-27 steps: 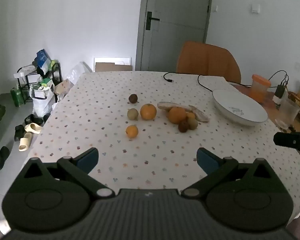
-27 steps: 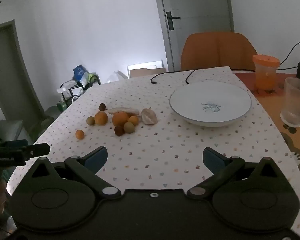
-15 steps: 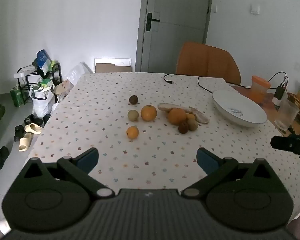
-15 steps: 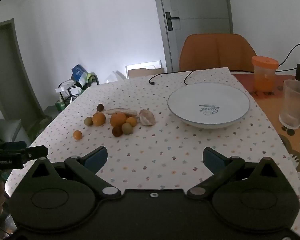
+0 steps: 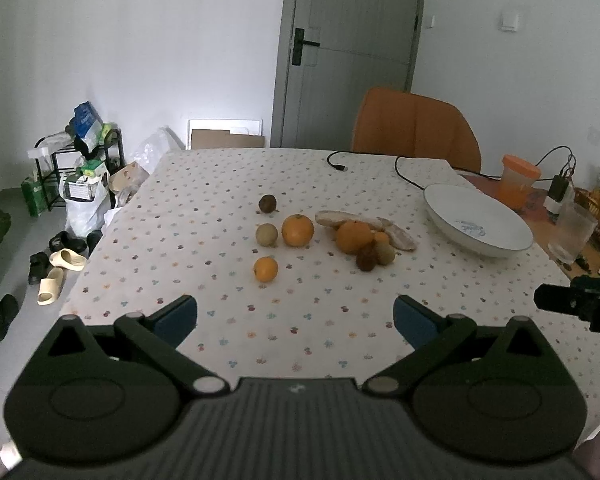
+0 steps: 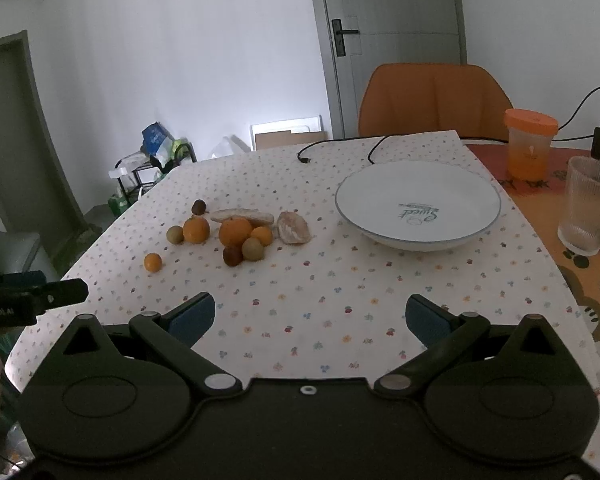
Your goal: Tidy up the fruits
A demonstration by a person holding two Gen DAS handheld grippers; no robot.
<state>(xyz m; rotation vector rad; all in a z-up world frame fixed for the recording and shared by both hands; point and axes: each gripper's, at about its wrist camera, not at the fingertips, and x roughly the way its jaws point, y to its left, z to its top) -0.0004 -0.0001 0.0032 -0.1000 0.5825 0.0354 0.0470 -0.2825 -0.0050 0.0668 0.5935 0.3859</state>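
Several fruits lie on the flower-dotted tablecloth: a small orange (image 5: 265, 269), a larger orange (image 5: 297, 230), a green-brown fruit (image 5: 266, 235), a dark fruit (image 5: 267, 203), and a cluster around another orange (image 5: 354, 236) with a banana (image 5: 350, 219) behind it. The cluster also shows in the right wrist view (image 6: 235, 231). An empty white plate (image 6: 380, 196) sits to the right of the fruits. My left gripper (image 5: 295, 316) and my right gripper (image 6: 311, 316) are both open and empty, above the table's near part.
An orange-lidded jar (image 6: 530, 144) and a ribbed glass (image 6: 590, 206) stand right of the plate. A black cable (image 5: 404, 170) lies at the far side. An orange chair (image 5: 416, 132) stands behind the table. Shoes and a rack (image 5: 76, 160) are on the floor at the left.
Both grippers have drifted slightly; the fruits and plate sit a little lower and nearer in the right view. Nothing was taken hold of.
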